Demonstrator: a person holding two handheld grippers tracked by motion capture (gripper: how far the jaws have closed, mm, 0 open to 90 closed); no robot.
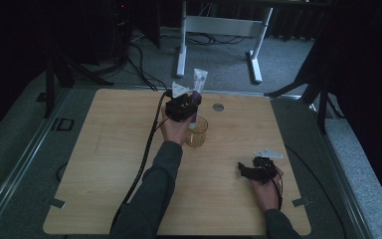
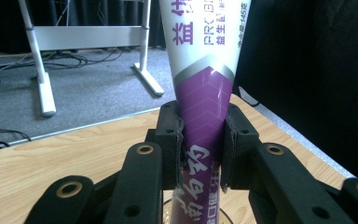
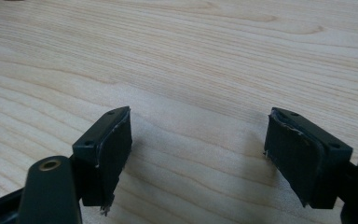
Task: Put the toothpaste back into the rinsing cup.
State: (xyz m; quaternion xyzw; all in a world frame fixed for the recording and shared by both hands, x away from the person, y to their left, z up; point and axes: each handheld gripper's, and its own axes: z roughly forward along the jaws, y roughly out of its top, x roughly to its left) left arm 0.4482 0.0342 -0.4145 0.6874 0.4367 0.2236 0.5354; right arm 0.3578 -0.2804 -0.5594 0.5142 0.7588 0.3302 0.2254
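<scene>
Toothpaste tube (image 1: 197,88), white at the top and purple lower down, stands upright in our left gripper (image 1: 189,106), with its lower end inside a clear glass cup (image 1: 197,133) near the middle of the table (image 1: 109,164). In the left gripper view the two pads press on the purple part of the toothpaste tube (image 2: 204,112) from both sides, and the rim of the glass cup (image 2: 223,215) shows just below them. Seen from the high view, the cup sits at about 12 o'clock from our left hand (image 1: 175,130), touching it or just beside it. Our right gripper (image 1: 251,169) rests low at about 4 o'clock from the cup, well apart from it. In the right gripper view our right gripper (image 3: 198,144) has its jaws spread wide over bare wood, nothing between them.
</scene>
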